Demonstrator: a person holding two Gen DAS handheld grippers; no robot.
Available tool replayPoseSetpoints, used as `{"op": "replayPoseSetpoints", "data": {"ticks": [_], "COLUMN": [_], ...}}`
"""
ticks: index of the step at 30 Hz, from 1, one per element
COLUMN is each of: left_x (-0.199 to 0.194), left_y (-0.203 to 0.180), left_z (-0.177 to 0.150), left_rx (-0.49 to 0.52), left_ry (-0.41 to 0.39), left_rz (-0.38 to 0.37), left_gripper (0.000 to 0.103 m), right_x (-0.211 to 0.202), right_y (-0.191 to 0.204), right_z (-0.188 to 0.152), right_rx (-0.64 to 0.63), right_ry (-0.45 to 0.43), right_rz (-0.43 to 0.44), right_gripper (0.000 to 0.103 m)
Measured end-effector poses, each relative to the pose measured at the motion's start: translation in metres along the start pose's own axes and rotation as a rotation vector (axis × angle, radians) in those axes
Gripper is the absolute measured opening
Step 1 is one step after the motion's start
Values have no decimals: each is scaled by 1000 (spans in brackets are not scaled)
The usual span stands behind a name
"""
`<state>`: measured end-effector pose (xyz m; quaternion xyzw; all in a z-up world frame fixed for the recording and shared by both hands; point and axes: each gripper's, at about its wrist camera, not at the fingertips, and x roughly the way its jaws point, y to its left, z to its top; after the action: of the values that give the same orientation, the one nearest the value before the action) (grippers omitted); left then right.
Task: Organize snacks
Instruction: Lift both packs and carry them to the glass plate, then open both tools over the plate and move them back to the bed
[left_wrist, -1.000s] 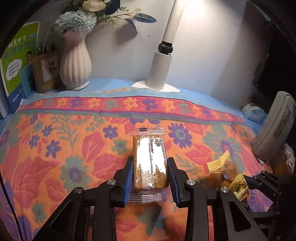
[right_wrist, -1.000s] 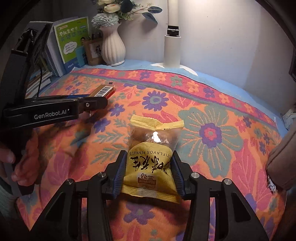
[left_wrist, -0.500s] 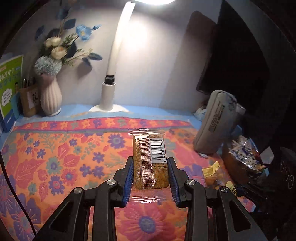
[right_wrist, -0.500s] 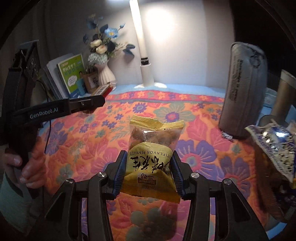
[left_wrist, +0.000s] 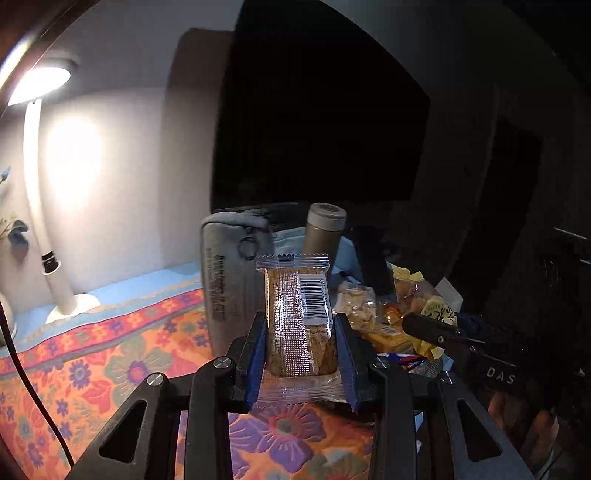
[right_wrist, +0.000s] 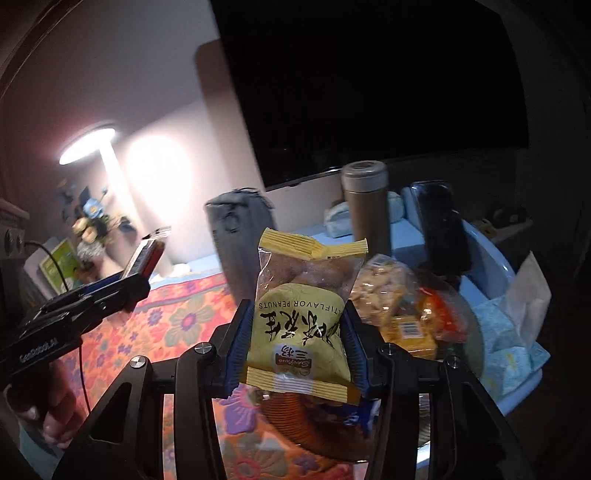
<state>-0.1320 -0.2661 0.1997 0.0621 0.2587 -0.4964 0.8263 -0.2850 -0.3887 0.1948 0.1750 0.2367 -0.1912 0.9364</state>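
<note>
Snacks both in hand, mid-carry toward snack pile (left_wrist: 391, 317) at far right of floral cloth (left_wrist: 110, 354). Left gripper (left_wrist: 300, 354) clamped on clear-wrapped bar (left_wrist: 297, 314), jaws narrowed to pack width, blue pads pressing long edges; barcode up, crimped seal pointing away, brown grainy bar visible thru film. Right gripper (right_wrist: 295, 343) likewise pinched on yellow peanut pack (right_wrist: 303, 306), "FLAVOR PEANUTS" print upside down, clear upper window showing lumpy nuts, zigzag seals at both ends. Both packs held clear of cloth, approx upright along fingers. Step judged: transport, w/ drop-off not yet done. Pile looks heaped in a round shallow container (right_wrist: 469, 332), rim only partly seen, can't tell exact type; crinkly bags, glossy, loose, likely to slide. Next move probably: lower over pile, open jaws wide enough to shed pack, one side at a time to avoid grippers knocking, since right gripper already just beside left one's path in left wrist view. Film slippery, thin, so light squeeze enough; bar rigid, peanut pack soft and puffy. Grey zip pouch (left_wrist: 229, 280) standing upright behind bar, tan cylindrical flask (right_wrist: 365, 206) farther back, white lamp (left_wrist: 40, 206) far left. Cloth quilted, matte.
</note>
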Motion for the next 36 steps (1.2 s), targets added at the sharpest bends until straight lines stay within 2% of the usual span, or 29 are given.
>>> {"op": "replayPoseSetpoints", "data": {"ticks": [2,7,14,15,16,17,18,27,33,36], "left_x": [20,68,110,114,118,122,123,109,76,53], "left_y": [-15,-38,-55,-57,-57,-56,-53,-36,-20,-3], "left_z": [7,19,29,29,29,28,27,14,9,6], "left_rx": [6,-11,-5,-5,-9,-16,-25,-36,-38,-79], "left_ry": [22,87,126,130,137,135,125,124,88,70], "left_rz": [-21,-78,-96,-89,-79,-72,-68,-49,-17,-15], "left_gripper": [34,34,34,40,56,61,64,64,64,64], "right_x": [1,9,25,27,28,28,26,18,7,1], "right_y": [-29,-69,-80,-79,-78,-79,-80,-90,-62,-41], "right_z": [5,4,4,5,5,4,3,-2,-1,-1], "right_rx": [56,125,112,103,95,96,102,155,109,74], "right_ry": [7,21,59,64,68,66,56,52,41,34], "right_rz": [-12,-15,21,18,21,23,22,50,65,86], "right_gripper": [45,45,48,50,61,66,71,71,71,71]}}
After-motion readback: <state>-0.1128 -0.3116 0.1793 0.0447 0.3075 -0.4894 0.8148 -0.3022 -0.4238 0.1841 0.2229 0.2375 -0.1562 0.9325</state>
